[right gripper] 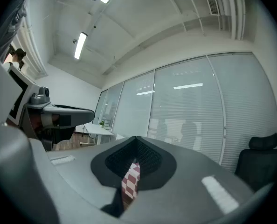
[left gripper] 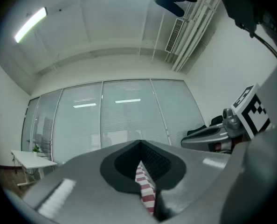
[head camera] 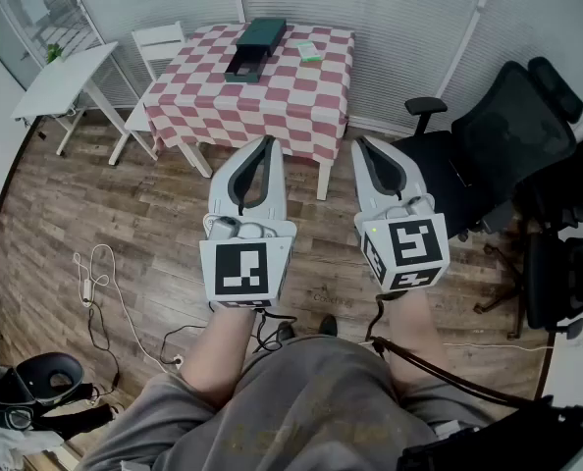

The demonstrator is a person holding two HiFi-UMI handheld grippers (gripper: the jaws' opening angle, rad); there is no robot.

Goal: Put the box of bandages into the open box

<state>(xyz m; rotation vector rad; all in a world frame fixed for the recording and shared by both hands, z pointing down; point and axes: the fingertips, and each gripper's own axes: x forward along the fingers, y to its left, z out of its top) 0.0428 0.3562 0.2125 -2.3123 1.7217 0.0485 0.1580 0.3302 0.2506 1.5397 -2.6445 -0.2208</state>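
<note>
Both the left gripper (head camera: 268, 146) and the right gripper (head camera: 359, 145) are clenched on nothing, side by side short of the desk's (head camera: 272, 106) near edge, while the green box of bandages (head camera: 309, 52) lies toward the far right corner, near but apart from the open box (head camera: 254, 47) by the far edge.

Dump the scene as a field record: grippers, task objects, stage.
left gripper: fingers together, nothing held, in the air short of the table
right gripper: fingers together, nothing held, level with the left one
bandages: small light green box, lying on the cloth, to the right of the open box and apart from it
target: dark green rectangular open box, towards the table's far edge
support: table with red-and-white checked cloth, ahead of both grippers
stage: not started; bandages not yet in the target
</note>
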